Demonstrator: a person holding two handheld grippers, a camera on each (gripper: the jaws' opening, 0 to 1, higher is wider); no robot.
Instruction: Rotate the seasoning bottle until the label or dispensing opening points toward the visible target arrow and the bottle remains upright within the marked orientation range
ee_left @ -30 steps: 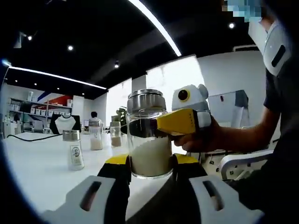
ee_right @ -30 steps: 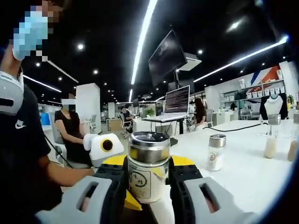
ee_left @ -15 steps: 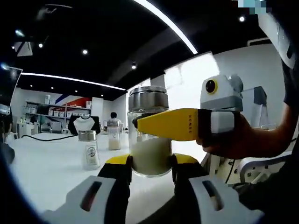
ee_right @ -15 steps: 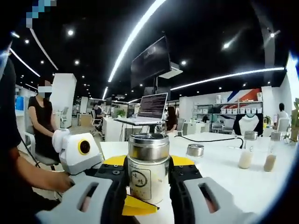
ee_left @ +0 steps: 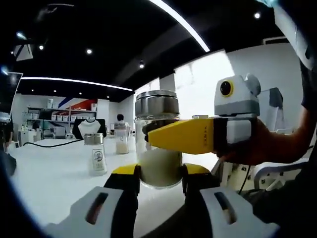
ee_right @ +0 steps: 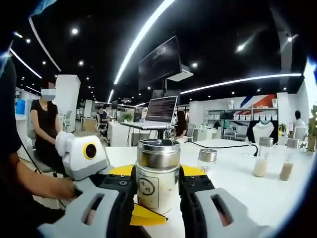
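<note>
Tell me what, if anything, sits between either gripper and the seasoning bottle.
Nothing visible does. The seasoning bottle stands between the jaws of the right gripper, and the left gripper brackets its base, both seemingly touching the glass.

Silver-capped seasoning bottle [ee_right: 157, 179] holds white powder; table [ee_left: 54, 173] white.

my right gripper [ee_right: 157, 191]: black jaws with yellow pads pressed on both sides of a glass seasoning bottle with a steel lid [ee_right: 157, 174], upright, its round printed label facing me. yellow tip of the left gripper [ee_right: 143, 216] touches the bottle's base from the left. white table [ee_right: 247, 193] beyond carries a small steel-capped shaker [ee_right: 206, 160] and two bottles [ee_right: 260, 158] further right, well apart.
</note>
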